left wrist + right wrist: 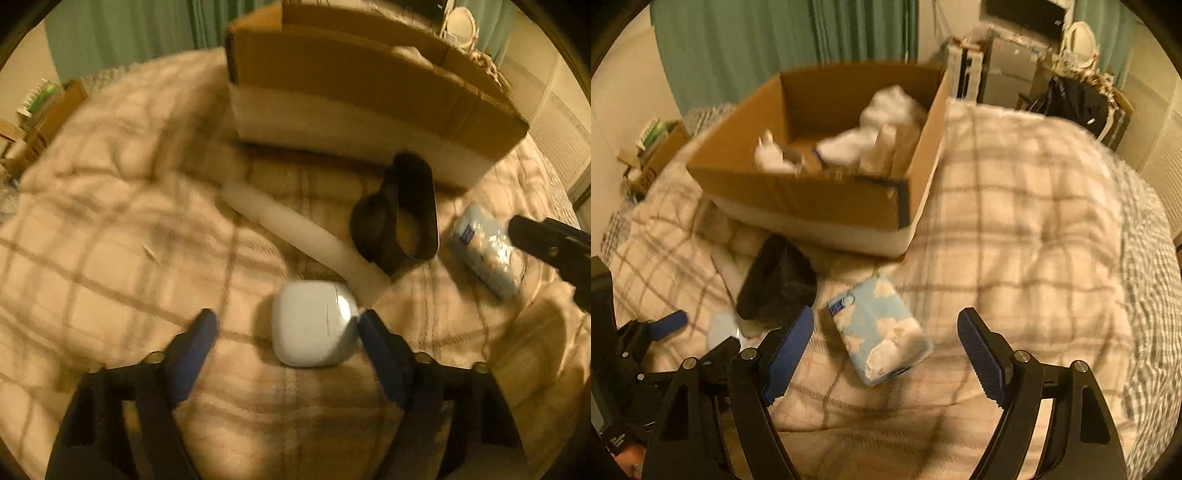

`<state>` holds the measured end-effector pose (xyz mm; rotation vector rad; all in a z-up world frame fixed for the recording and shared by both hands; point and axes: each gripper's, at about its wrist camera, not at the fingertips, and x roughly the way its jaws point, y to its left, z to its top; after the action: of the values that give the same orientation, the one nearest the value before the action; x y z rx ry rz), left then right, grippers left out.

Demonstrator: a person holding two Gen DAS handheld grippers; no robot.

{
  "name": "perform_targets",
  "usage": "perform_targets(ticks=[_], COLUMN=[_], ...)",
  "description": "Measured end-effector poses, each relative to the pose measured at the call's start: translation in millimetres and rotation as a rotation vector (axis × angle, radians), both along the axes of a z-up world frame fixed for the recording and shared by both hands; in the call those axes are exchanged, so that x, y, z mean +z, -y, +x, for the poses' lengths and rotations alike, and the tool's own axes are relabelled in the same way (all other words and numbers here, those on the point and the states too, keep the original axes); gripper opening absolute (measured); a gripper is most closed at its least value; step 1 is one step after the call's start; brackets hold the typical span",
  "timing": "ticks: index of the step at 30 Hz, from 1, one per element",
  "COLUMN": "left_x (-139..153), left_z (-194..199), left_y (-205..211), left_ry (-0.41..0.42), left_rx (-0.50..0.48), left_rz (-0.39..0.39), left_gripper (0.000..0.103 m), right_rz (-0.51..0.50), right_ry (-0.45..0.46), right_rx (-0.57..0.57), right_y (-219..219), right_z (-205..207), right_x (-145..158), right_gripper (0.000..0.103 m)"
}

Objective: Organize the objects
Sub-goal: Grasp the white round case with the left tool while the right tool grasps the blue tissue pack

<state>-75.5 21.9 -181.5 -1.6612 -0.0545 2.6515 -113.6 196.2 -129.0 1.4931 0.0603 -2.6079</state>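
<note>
Left hand-held gripper point(286, 325) spread, earbud case point(314, 323) between fingers

Dim, warm yellowish light, motion blur throughout, dark fisheye vignette and bending at the edges

From the left wrist we look forward and down along the fingers, close above the plaid blanket point(110, 221), and we face the long outer side of the cardboard box point(351, 103). From the right wrist we look from higher and a little further back, so we see down into the same cardboard box point(849, 199) at the far edge of the blanket point(1034, 229). Both views share the box, the black pouch point(402, 214) point(779, 284) and the blue tissue pack point(487, 251) point(879, 328). Each camera also sees the other gripper at its border.
</note>
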Motion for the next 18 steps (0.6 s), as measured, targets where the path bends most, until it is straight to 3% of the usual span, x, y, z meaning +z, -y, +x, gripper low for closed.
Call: perform_targets(ticks=[6,8,9,10,18], left_x=[-16,-17,-17,-16,-6], left_z=[0,2,3,4,21], left_y=[-11,-10,-10,-10,-3], left_ry=[0.04,0.038,0.036,0.034,0.018], left_rx=[-0.06,-0.063,-0.063,-0.064,-0.042], left_rz=[-0.019,-0.006,-0.002,0.002,0.011], left_gripper=[0.066,0.057,0.054,0.051,0.051], right_rz=[0.036,0.042,0.044,0.04,0.059], right_ry=[0.093,0.112,0.121,0.126,0.062], right_rx=[0.036,0.037,0.038,0.041,0.019], right_y=[12,13,14,14,11], right_z=[-10,-11,-11,-11,7], right_x=[-26,-31,-33,-34,-15], right_gripper=[0.079,0.073,0.062,0.06,0.056])
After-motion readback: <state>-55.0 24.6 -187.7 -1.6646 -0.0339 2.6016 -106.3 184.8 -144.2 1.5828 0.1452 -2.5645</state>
